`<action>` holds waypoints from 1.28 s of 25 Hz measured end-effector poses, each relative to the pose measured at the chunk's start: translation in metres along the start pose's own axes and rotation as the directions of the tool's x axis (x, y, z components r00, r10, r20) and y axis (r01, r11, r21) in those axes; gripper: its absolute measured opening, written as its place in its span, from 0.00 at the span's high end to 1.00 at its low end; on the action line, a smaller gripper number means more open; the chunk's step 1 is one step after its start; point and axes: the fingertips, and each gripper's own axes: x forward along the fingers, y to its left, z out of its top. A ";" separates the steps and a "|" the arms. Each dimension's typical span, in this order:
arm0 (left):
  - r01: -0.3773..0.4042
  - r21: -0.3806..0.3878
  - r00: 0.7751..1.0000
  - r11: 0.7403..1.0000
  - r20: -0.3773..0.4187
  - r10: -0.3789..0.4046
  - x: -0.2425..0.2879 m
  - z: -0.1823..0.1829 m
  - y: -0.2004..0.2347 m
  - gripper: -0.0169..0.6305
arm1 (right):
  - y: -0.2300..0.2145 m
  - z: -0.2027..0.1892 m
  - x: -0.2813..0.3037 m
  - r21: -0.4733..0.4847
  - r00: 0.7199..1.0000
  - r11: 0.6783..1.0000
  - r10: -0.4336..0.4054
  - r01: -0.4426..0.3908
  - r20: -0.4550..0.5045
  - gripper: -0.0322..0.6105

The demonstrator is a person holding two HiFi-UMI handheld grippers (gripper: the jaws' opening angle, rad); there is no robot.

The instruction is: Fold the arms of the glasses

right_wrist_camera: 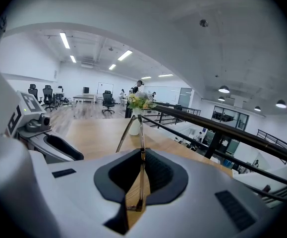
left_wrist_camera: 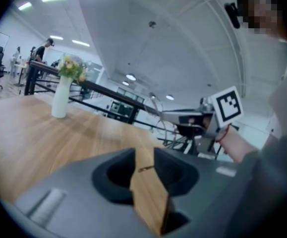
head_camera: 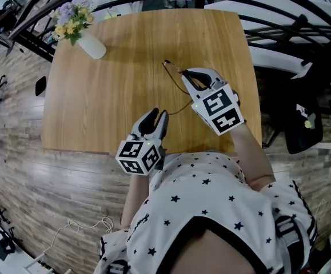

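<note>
The thin-rimmed glasses (head_camera: 173, 67) are held above the wooden table (head_camera: 102, 101), right of its middle. My right gripper (head_camera: 195, 76) is shut on them. In the right gripper view the wire frame (right_wrist_camera: 133, 125) runs up out of the narrow slot between the jaws of my right gripper (right_wrist_camera: 142, 155). One arm (head_camera: 180, 106) of the glasses hangs down toward my left gripper (head_camera: 159, 114), which stands open near the table's front edge. In the left gripper view the arm's tip (left_wrist_camera: 144, 168) lies across the gap of my left gripper (left_wrist_camera: 144, 155), and I cannot tell whether it touches the pads.
A white vase (head_camera: 92, 45) with flowers stands at the table's far left corner and also shows as the vase (left_wrist_camera: 60, 98) in the left gripper view. Dark railings run behind the table. A black chair (head_camera: 302, 131) stands off the right edge. My torso is close to the front edge.
</note>
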 end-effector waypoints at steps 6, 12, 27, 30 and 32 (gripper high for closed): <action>-0.025 0.002 1.000 1.000 -0.017 0.025 0.000 -0.007 0.005 0.83 | -0.008 0.011 -0.002 -0.005 1.000 1.000 -0.016 0.016 0.027 0.92; -0.036 0.013 0.999 0.999 -0.039 0.037 0.002 -0.014 0.006 0.87 | -0.010 0.025 -0.007 -0.003 0.998 1.000 -0.017 0.018 0.063 0.92; -0.037 0.017 0.999 0.999 -0.032 0.037 0.001 -0.011 0.008 0.91 | 0.003 0.027 -0.007 -0.030 0.998 1.000 0.010 -0.008 0.065 0.92; -0.039 0.015 0.999 0.999 -0.027 0.040 0.000 -0.008 0.009 0.91 | 0.004 0.024 -0.007 -0.034 0.998 0.999 0.011 -0.009 0.058 0.92; -0.042 0.011 0.999 0.999 -0.022 0.042 0.000 -0.006 0.010 0.91 | 0.005 0.023 -0.006 -0.036 0.999 0.999 0.013 -0.011 0.052 0.92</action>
